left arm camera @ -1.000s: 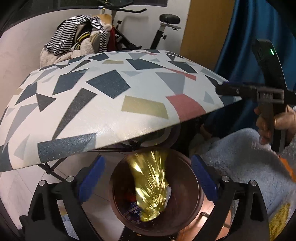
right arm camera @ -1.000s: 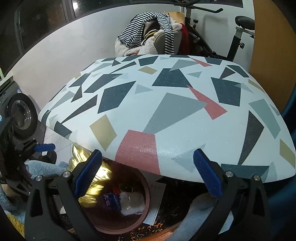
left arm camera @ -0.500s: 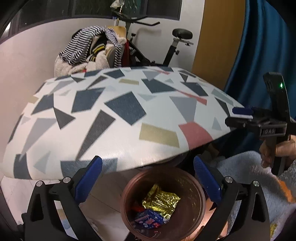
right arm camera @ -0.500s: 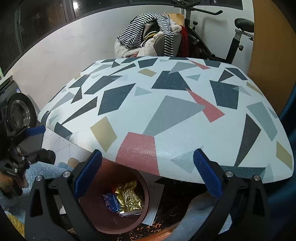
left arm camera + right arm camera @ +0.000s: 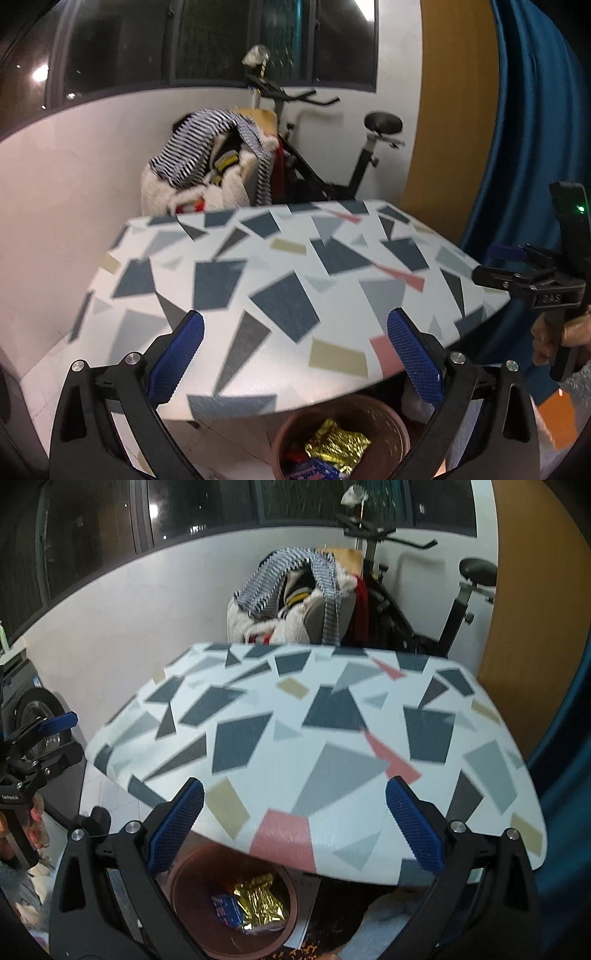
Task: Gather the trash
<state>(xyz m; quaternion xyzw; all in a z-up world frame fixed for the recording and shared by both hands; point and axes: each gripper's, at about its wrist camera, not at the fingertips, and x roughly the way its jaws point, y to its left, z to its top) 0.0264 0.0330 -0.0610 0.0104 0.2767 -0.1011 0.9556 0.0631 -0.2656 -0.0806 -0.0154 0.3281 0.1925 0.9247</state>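
Note:
A brown round bin [image 5: 391, 417] stands on the floor under the near edge of the table; it also shows in the right wrist view [image 5: 192, 915]. Inside lie a crumpled gold foil wrapper [image 5: 338, 445] [image 5: 258, 901] and a blue packet [image 5: 314, 469] [image 5: 225, 910]. My left gripper [image 5: 295, 362] is open and empty, raised above the bin and the table edge. My right gripper [image 5: 293, 829] is open and empty, also above the bin. Each gripper shows at the side of the other's view, the right gripper [image 5: 517, 269] and the left gripper [image 5: 40, 738].
A table [image 5: 288, 280] with a geometric-patterned top fills the middle. Behind it are a chair piled with clothes [image 5: 210, 166] and an exercise bike [image 5: 332, 162]. A blue curtain [image 5: 524, 110] hangs at the right. A grey towel [image 5: 388, 923] lies beside the bin.
The gold wrapper has dropped from the air into the bin. Both grippers have risen and tilted up, so the bin now sits lower in both views.

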